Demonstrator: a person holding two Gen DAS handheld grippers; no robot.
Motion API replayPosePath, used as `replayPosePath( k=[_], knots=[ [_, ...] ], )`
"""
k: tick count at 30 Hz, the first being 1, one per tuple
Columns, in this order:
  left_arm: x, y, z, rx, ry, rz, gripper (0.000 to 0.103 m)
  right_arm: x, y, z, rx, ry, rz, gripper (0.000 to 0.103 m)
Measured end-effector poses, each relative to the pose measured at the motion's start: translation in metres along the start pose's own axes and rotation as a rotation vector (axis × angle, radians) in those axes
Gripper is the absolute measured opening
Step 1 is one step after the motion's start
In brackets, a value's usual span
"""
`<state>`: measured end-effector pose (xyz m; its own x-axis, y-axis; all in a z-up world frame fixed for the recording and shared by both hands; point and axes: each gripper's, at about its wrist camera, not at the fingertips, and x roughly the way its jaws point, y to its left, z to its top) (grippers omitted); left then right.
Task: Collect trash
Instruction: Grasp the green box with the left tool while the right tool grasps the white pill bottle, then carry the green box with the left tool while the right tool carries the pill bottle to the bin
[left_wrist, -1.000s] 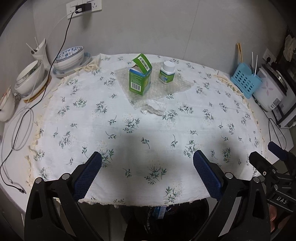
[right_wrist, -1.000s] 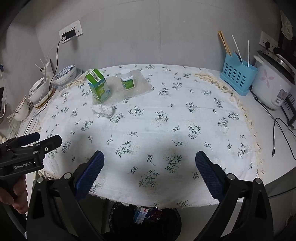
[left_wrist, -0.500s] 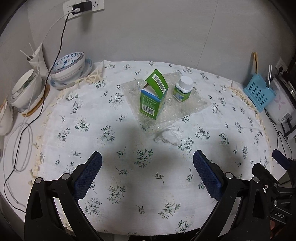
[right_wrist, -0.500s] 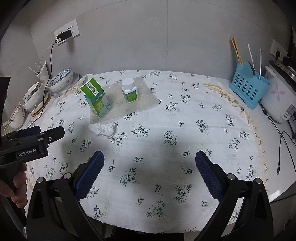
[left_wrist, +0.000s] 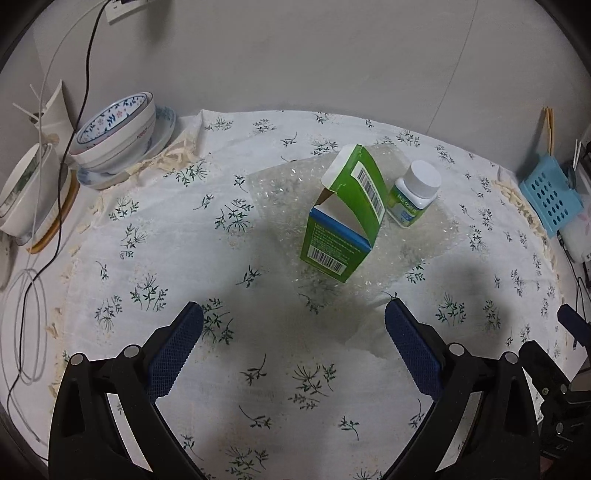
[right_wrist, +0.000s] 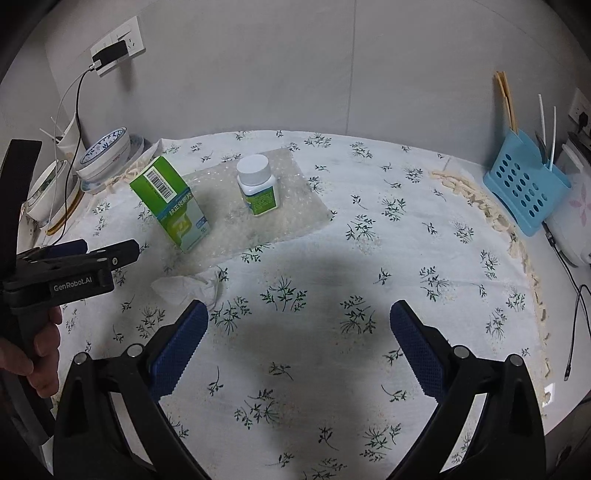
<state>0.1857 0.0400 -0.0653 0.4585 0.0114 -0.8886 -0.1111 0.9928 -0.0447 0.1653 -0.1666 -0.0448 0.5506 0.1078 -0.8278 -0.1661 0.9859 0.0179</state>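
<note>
An opened green carton (left_wrist: 341, 218) stands upright on a sheet of bubble wrap (left_wrist: 280, 192), beside a white-capped pill bottle (left_wrist: 413, 194). A crumpled white tissue (right_wrist: 188, 290) lies on the floral cloth in front of the carton; in the left wrist view it (left_wrist: 369, 336) lies by my right fingertip. My left gripper (left_wrist: 293, 347) is open and empty, just short of the carton. My right gripper (right_wrist: 297, 345) is open and empty, hovering right of the tissue. The carton (right_wrist: 170, 203) and bottle (right_wrist: 257, 184) also show in the right wrist view.
Stacked bowls on a plate (left_wrist: 118, 136) and a cable (left_wrist: 29, 325) lie at the left. A blue utensil caddy (right_wrist: 526, 184) and a rice cooker (right_wrist: 572, 218) stand at the right. The left gripper's body (right_wrist: 70, 269) shows at the left of the right wrist view.
Both grippers have moved forward over the table toward the carton and tissue. The bin under the table edge has left both views. Both stay open.
</note>
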Motion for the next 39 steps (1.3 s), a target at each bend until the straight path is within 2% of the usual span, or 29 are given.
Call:
replayPosePath(
  k=[6, 14, 25, 31, 34, 35, 36, 37, 39],
  knots=[
    [0.022, 0.000, 0.012, 0.017, 0.012, -0.014, 0.096, 0.031, 0.001, 0.023, -0.034, 0.006, 0.015, 0.095],
    [0.044, -0.004, 0.027, 0.048, 0.025, -0.021, 0.093, 0.067, 0.011, 0.054, -0.131, -0.006, 0.077, 0.094],
    [0.059, -0.005, 0.043, 0.054, 0.023, -0.016, 0.086, 0.116, 0.019, 0.089, -0.176, -0.017, 0.178, 0.080],
    [0.066, -0.003, 0.050, 0.055, 0.019, -0.028, 0.075, 0.134, 0.021, 0.103, -0.189, -0.005, 0.239, 0.068],
    [0.068, -0.004, 0.053, 0.070, 0.008, -0.042, 0.064, 0.139, 0.022, 0.104, -0.186, -0.002, 0.266, 0.063],
    [0.069, -0.003, 0.053, 0.075, 0.004, -0.040, 0.058, 0.142, 0.023, 0.104, -0.189, 0.003, 0.275, 0.059],
    [0.070, -0.003, 0.054, 0.076, 0.005, -0.046, 0.048, 0.143, 0.024, 0.104, -0.194, 0.004, 0.280, 0.054],
    [0.072, -0.002, 0.055, 0.075, 0.010, -0.048, 0.047, 0.145, 0.025, 0.103, -0.198, 0.009, 0.283, 0.044],
    [0.072, -0.001, 0.056, 0.070, 0.006, -0.054, 0.046, 0.146, 0.026, 0.102, -0.196, 0.004, 0.280, 0.043]
  ],
)
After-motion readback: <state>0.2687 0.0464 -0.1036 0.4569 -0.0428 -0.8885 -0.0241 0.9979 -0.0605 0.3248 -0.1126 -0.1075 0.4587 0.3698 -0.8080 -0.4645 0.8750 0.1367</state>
